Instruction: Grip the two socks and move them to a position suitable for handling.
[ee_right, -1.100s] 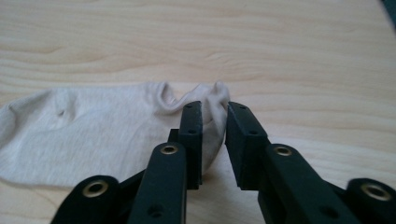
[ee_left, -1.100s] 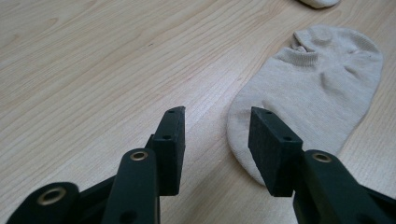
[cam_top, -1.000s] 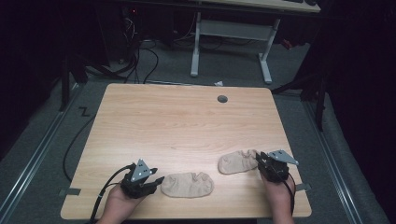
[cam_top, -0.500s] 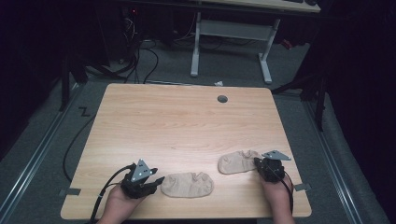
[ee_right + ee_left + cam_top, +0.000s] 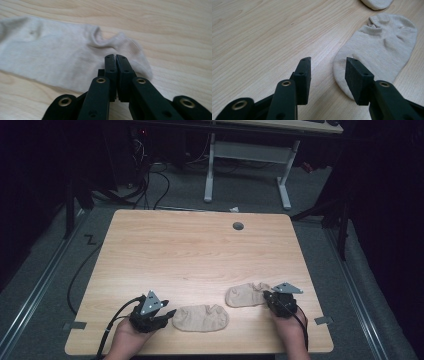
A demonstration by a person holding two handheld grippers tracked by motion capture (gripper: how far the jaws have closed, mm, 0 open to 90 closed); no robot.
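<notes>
The wooden table (image 5: 200, 255) spreads out ahead of both grippers, and two beige ankle socks lie flat on its near part, close together but not touching in the high view.

The right sock (image 5: 246, 295) lies directly under and ahead of the right gripper (image 5: 272, 297), cuff end nearest it. In the right gripper view this sock (image 5: 50, 57) stretches away to the left of the jaws, with its ribbed cuff opening just beyond their tips. The right gripper (image 5: 116, 58) has its jaws pressed together pad to pad, having closed and then eased a touch; the tips sit over the heel end of the sock, but whether any fabric is pinched between them cannot be told.

The left sock (image 5: 201, 317) lies just to the right of the left gripper (image 5: 167, 314), close beside its tips. In the left gripper view the left gripper (image 5: 328, 68) holds its jaws well apart with bare wood between them; the left sock (image 5: 379, 47) begins right at the right-hand jaw and runs ahead and to the right, cuff end farthest away
</notes>
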